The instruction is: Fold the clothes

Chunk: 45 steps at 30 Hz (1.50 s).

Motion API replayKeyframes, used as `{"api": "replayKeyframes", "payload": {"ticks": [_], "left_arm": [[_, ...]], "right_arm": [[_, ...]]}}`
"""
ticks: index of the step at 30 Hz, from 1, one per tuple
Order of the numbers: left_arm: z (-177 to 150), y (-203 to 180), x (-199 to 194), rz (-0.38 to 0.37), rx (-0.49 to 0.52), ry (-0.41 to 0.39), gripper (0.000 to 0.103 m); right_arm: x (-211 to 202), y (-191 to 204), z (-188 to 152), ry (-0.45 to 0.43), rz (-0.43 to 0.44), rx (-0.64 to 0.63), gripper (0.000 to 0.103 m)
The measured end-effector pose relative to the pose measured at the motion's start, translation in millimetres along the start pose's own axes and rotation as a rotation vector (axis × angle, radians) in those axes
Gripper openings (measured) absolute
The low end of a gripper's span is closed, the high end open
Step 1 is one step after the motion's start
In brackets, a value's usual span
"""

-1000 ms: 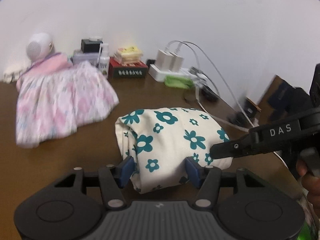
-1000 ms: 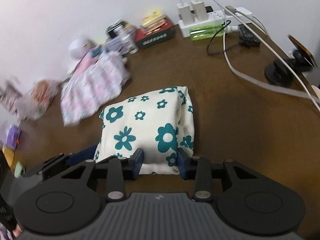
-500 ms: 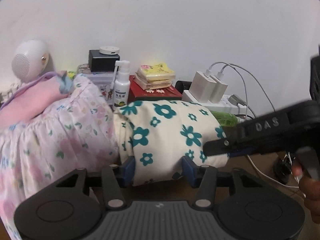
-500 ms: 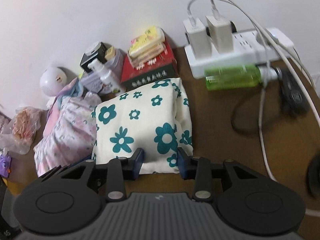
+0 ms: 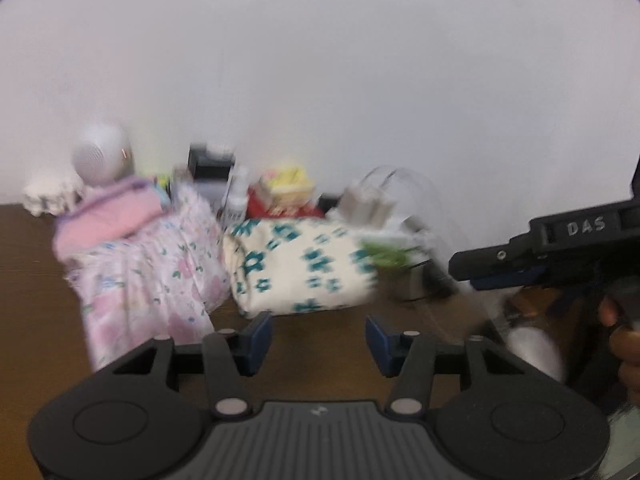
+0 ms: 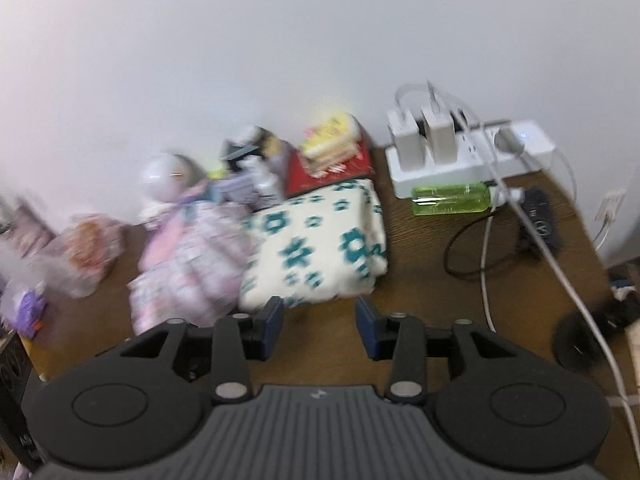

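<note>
Nearest to me, my left claw stands with its 2 blue pads spread wide and nothing between them, hanging just short of the bundle over bare brown counter; my right claw is the same, jaws parted and empty, its tips close to the cloth's near edge. Just beyond both sits the cream garment with teal flowers, lying as a compact folded block on the counter, its near edge free and its far edge against the clutter by the wall. Touching its left side is a pink floral garment, looser and spread in gathers, so I cannot call that 1 neatly folded. I judge both pieces light, soft and limp: they will sag and unfold if lifted by a single layer, and the thick block could slump if pinched at 1 corner. I would take hold at a hem or through all layers along the near edge, 1 claw at each end. Farther back are a red box with yellow packets, a white power strip with trailing cables that cloth could snag, and the white wall. Motion blur hides finer detail.
</note>
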State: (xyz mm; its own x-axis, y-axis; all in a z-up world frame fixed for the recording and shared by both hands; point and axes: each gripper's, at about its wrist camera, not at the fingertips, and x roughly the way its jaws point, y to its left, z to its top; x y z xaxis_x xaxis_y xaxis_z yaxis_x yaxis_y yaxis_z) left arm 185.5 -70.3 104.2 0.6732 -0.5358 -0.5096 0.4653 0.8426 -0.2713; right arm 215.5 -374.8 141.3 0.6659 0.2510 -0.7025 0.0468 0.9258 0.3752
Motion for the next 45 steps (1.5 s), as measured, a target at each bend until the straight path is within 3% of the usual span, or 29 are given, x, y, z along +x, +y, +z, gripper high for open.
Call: {"api": "replayKeyframes", "payload": {"ticks": [3, 7, 11, 16, 19, 21, 26, 30, 37, 45], "left_arm": [[-15, -23, -70, 0.017, 0.053, -0.086, 0.069], [-56, -39, -133, 0.132, 0.089, -0.107, 0.069], [-114, -48, -182, 0.205, 0.074, -0.112, 0.07], [-181, -44, -199, 0.3, 0.006, -0.083, 0.075], [-206, -41, -195, 0.363, -0.007, -0.068, 0.083], [-215, -41, -185, 0.421, 0.022, -0.064, 0.083], [-219, -31, -162, 0.463, 0.007, -0.045, 0.083], [-221, -21, -146, 0.488, -0.036, -0.023, 0.083], [-228, -15, -132, 0.465, -0.052, 0.048, 0.084], [-227, -15, -123, 0.465, -0.031, 0.061, 0.092]], "right_arm": [[-69, 32, -28, -0.047, 0.049, -0.065, 0.051], [-151, 60, -78, -0.101, 0.09, -0.158, 0.064], [-197, 70, -144, -0.142, 0.096, -0.193, 0.076], [-192, 87, -259, -0.204, -0.011, -0.354, 0.089], [-165, 94, -303, -0.231, -0.027, -0.397, 0.093], [-147, 99, -331, -0.249, -0.035, -0.423, 0.097], [-110, 95, -348, -0.304, -0.147, -0.366, 0.103], [-84, 88, -349, -0.225, -0.165, -0.344, 0.103], [-57, 82, -344, -0.213, -0.25, -0.261, 0.103], [-41, 83, -342, -0.185, -0.297, -0.247, 0.103]]}}
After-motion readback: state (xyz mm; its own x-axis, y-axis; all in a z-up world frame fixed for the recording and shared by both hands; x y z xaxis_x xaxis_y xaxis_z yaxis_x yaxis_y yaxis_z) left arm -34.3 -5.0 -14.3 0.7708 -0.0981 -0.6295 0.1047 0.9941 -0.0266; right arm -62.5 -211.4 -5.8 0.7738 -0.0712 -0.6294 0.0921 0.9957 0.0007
